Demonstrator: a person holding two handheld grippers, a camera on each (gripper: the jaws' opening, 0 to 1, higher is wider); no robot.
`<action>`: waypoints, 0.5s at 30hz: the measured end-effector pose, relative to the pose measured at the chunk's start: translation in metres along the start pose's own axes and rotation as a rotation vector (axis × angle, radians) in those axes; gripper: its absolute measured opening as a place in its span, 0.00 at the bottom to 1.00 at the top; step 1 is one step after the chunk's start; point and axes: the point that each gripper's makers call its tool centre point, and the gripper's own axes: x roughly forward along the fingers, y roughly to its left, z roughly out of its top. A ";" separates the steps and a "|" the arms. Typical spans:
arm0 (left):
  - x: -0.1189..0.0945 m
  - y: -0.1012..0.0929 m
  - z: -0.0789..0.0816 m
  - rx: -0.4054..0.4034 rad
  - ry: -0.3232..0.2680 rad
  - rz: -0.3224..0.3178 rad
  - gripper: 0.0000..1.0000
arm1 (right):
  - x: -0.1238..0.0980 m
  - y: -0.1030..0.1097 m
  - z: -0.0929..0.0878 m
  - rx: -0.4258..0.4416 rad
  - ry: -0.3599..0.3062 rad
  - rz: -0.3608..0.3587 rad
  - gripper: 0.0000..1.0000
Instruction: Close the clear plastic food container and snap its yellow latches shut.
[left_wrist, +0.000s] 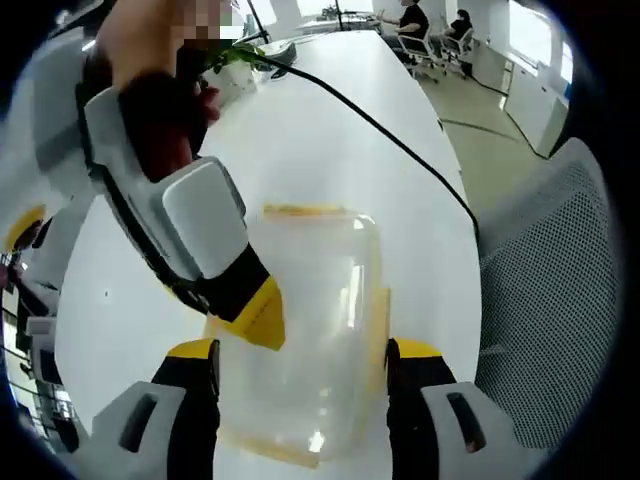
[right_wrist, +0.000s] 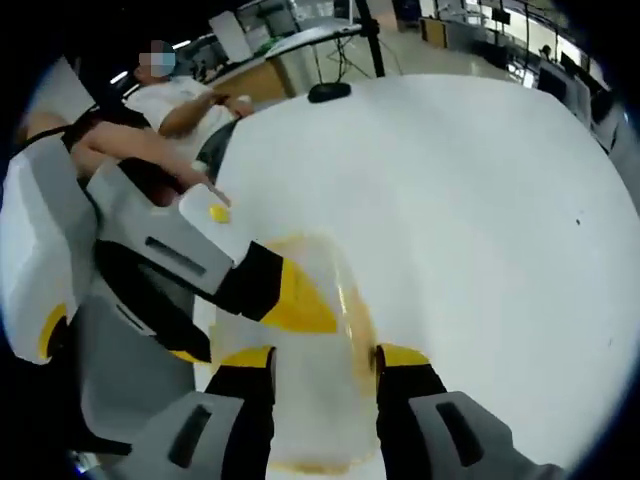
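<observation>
Nearest to us in the left gripper view, our left gripper (left_wrist: 303, 360) has its jaws spread, with the clear plastic food container (left_wrist: 310, 330) lying between them on the white bench (left_wrist: 330, 150). Our right gripper (left_wrist: 262, 315) comes in from the left of that view, its yellow tip touching the container's lid. From the right gripper view, the right gripper (right_wrist: 323, 358) is also spread over the container (right_wrist: 305, 345), and the left gripper (right_wrist: 298, 298) presses on top. A mesh chair (left_wrist: 550, 290) stands beside the bench, and a black cable (left_wrist: 400, 145) runs across it. Yellow latches (left_wrist: 378, 325) edge the container.
</observation>
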 end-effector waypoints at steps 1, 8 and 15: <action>-0.001 0.000 0.001 -0.014 -0.002 -0.006 0.68 | 0.000 0.000 0.000 -0.001 0.007 0.006 0.39; 0.000 0.000 0.004 -0.013 -0.009 -0.012 0.68 | 0.001 0.001 -0.003 0.004 0.042 0.035 0.39; 0.001 -0.001 0.005 -0.005 -0.005 -0.003 0.67 | 0.001 0.001 -0.004 -0.007 0.037 0.047 0.37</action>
